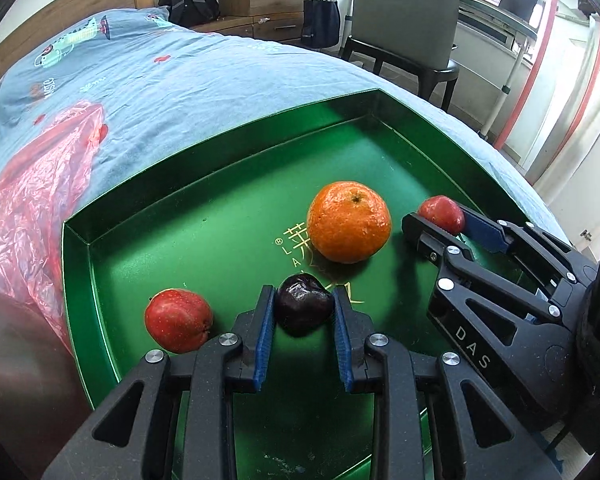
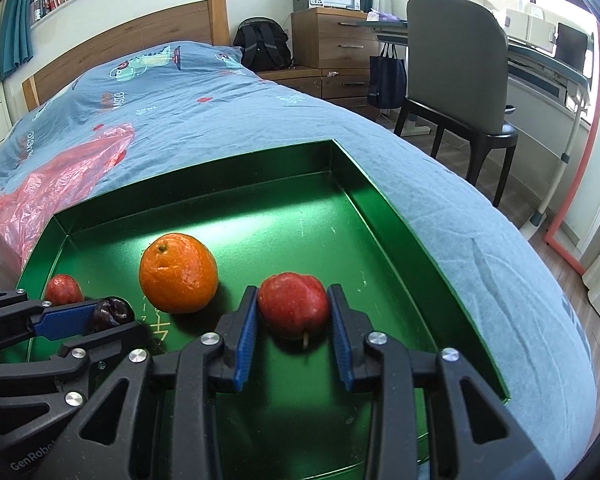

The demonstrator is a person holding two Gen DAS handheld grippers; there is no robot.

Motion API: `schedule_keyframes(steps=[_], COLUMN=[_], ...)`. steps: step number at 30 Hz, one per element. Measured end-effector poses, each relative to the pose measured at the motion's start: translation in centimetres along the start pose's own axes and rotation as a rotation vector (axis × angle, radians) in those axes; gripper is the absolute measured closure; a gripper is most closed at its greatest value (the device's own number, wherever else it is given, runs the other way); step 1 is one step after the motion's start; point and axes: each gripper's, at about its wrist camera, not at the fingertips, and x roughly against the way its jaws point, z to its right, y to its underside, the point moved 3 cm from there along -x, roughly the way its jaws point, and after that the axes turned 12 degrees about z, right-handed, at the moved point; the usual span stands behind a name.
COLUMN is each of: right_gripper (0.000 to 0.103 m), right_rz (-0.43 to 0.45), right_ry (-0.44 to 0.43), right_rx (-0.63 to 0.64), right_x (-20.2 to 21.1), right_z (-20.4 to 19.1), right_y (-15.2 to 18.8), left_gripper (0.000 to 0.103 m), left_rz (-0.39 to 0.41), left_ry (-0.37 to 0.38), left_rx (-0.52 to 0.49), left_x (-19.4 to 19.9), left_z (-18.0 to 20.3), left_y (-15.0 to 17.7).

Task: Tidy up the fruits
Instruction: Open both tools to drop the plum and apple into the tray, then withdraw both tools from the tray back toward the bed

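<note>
A green tray (image 1: 220, 152) lies on the bed and also shows in the right wrist view (image 2: 380, 200). My left gripper (image 1: 304, 312) is shut on a dark wrinkled fruit (image 1: 303, 304) just above the tray floor; that fruit shows in the right wrist view (image 2: 112, 312) too. My right gripper (image 2: 294, 312) is shut on a red apple (image 2: 294, 306), low over the tray's right side; it is also in the left wrist view (image 1: 440, 212). An orange (image 1: 348, 222) sits mid-tray (image 2: 178, 272). Another red apple (image 1: 178, 320) lies at the left (image 2: 63, 289).
A red plastic bag (image 1: 40, 184) lies on the blue bedspread (image 1: 204, 76) left of the tray. A grey chair (image 2: 456, 72), a desk and wooden drawers (image 2: 332, 40) stand beyond the bed's right edge.
</note>
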Motion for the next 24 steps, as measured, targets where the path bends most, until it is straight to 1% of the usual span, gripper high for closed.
schedule_keyframes(steps=[4, 9, 15, 17, 18, 19, 23, 24], right_gripper=[0.048, 0.048, 0.048, 0.042, 0.031, 0.022, 0.014, 0.008], right_rz=[0.000, 0.000, 0.002, 0.005, 0.007, 0.009, 0.022, 0.026], right_ry=[0.000, -0.006, -0.021, -0.028, -0.031, -0.032, -0.033, -0.032], right_rx=[0.001, -0.003, -0.023, -0.034, -0.039, -0.043, -0.042, -0.041], right_x=[0.0, 0.0, 0.2, 0.3, 0.4, 0.4, 0.9, 1.0], right_z=[0.0, 0.0, 0.2, 0.4, 0.5, 0.5, 0.4, 0.3], right_y=[0.0, -0.1, -0.1, 0.0, 0.0, 0.0, -0.2, -0.2], left_gripper=[0.079, 0.078, 0.071, 0.068, 0.066, 0.064, 0.060, 0.058], left_rz=[0.012, 0.017, 0.029, 0.032, 0.032, 0.033, 0.051, 0.057], left_ry=[-0.024, -0.033, -0.059, -0.069, -0.071, -0.069, -0.084, -0.089], left_rx=[-0.029, -0.028, -0.040, -0.057, -0.065, -0.069, -0.102, -0.108], left_x=[0.1, 0.0, 0.5, 0.7, 0.8, 1.0, 1.9, 2.3], left_z=[0.4, 0.4, 0.8, 0.9, 1.0, 1.0, 1.3, 1.3], left_y=[0.2, 0.1, 0.4, 0.6, 0.7, 0.7, 0.8, 0.7])
